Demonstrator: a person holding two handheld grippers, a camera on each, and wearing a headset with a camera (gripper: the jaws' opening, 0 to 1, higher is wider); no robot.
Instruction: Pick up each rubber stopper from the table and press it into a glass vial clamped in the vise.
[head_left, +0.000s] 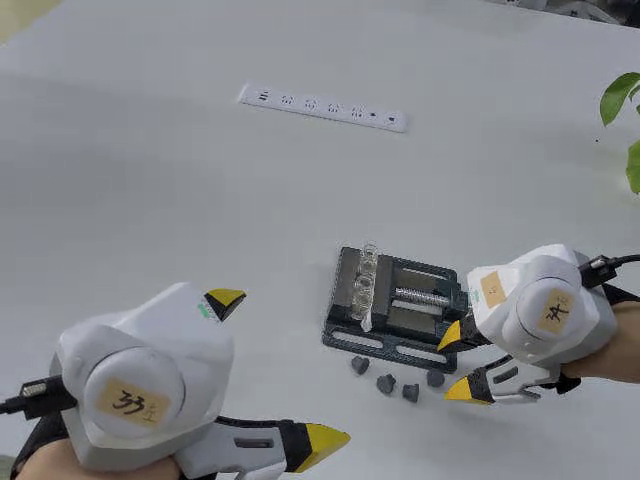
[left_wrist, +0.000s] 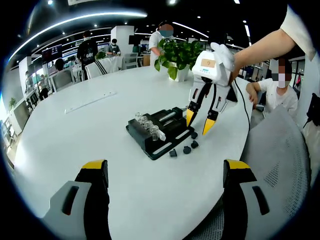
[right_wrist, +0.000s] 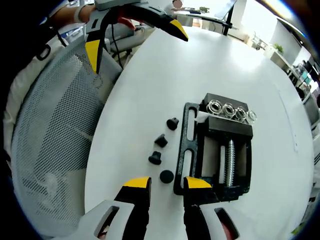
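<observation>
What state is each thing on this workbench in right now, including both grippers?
glass vials: four, upright, clamped in the vise, unstoppered.
vise: shut on the vials.
rubber stoppers: four, loose on the table beside the vise.
left gripper: open, empty.
right gripper: open, empty, close to the stoppers.
power strip: flat on the table, nothing plugged in.

An open-plan office: strip ceiling lights (left_wrist: 85, 19), seated people (left_wrist: 59, 65), mesh chair (left_wrist: 280, 155), potted plant (left_wrist: 177, 55).
</observation>
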